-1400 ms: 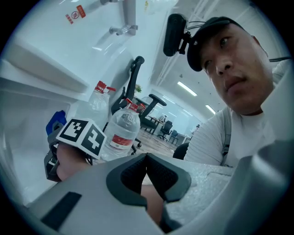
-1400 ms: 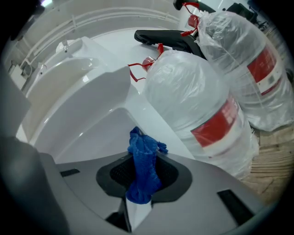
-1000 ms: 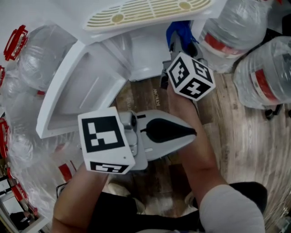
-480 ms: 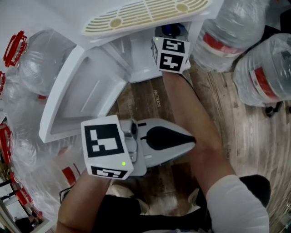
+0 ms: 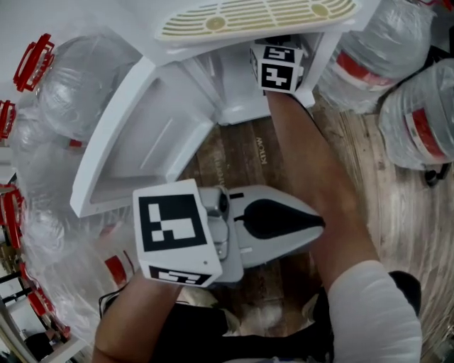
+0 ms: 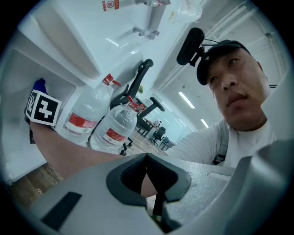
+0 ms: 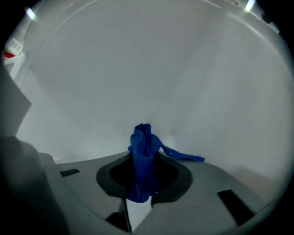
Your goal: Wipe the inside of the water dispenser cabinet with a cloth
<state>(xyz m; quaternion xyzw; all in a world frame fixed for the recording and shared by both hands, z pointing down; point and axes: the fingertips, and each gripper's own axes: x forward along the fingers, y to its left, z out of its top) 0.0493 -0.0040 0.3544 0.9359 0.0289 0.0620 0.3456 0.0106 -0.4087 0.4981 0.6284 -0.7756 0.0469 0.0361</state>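
The white water dispenser's lower cabinet (image 5: 230, 88) stands open, its door (image 5: 138, 138) swung out to the left. My right gripper (image 5: 278, 66) reaches into the opening; only its marker cube shows in the head view, the jaws are hidden inside. In the right gripper view that gripper (image 7: 146, 155) is shut on a bunched blue cloth (image 7: 143, 146), close to the white inner wall (image 7: 151, 69). My left gripper (image 5: 320, 221) hovers low over the wood floor, shut with nothing in it. From the left gripper view (image 6: 147, 158) a bit of the cloth (image 6: 40, 85) shows at the cabinet.
The beige drip-tray grille (image 5: 255, 15) overhangs the cabinet. Large water bottles (image 5: 415, 120) stand to the right of the dispenser, and more bottles with red handles (image 5: 50, 92) crowd the left side. Wood floor (image 5: 234, 152) lies in front of the cabinet.
My right gripper has gone forward from in front of the cabinet into its opening, carrying the blue cloth out of the head view. The left gripper has stayed about where it was.
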